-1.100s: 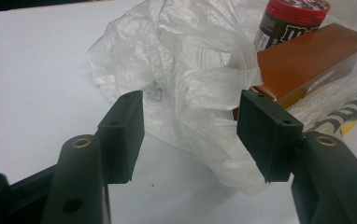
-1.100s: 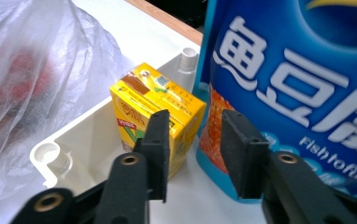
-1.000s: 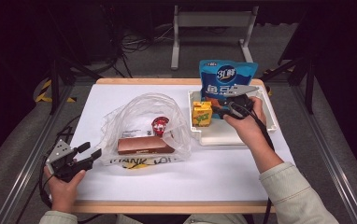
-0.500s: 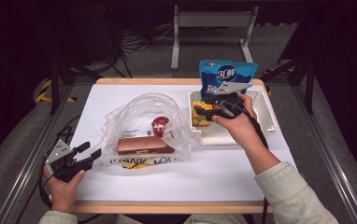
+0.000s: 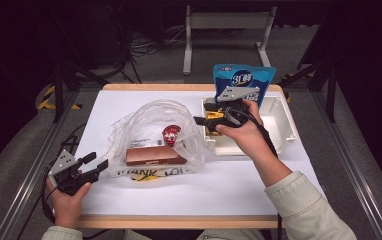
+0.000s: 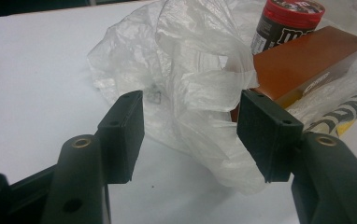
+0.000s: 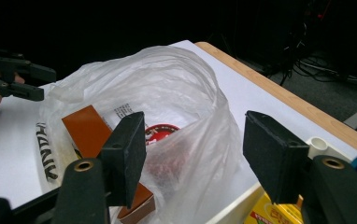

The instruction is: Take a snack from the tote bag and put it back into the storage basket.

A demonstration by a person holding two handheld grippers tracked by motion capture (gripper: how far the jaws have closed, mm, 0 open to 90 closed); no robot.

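A clear plastic bag (image 5: 151, 117) lies mid-table, holding a brown box (image 5: 154, 156) and a red-lidded jar (image 5: 171, 134). My right gripper (image 5: 201, 120) hovers over the left end of the white tray (image 5: 281, 117), above a yellow box (image 5: 213, 124), and points at the bag. Its jaws have just been opening; nothing is between them, and past my right gripper (image 7: 193, 140) I see the bag's mouth (image 7: 167, 79) and the jar lid (image 7: 160, 132). My left gripper (image 5: 97, 160) rests open at the bag's near-left edge. Crumpled bag plastic (image 6: 190, 70) lies between its pads, which do not press it.
A blue snack pouch (image 5: 244, 80) stands at the tray's far end. The yellow box (image 7: 274, 214) sits just below my right jaw. The wooden table edge (image 7: 279, 93) runs behind the bag. A metal frame (image 5: 229, 30) stands beyond the table.
My right gripper has moved left from over the tray toward the bag, and its jaws stand wider apart. The left gripper, bag and its contents have not moved.
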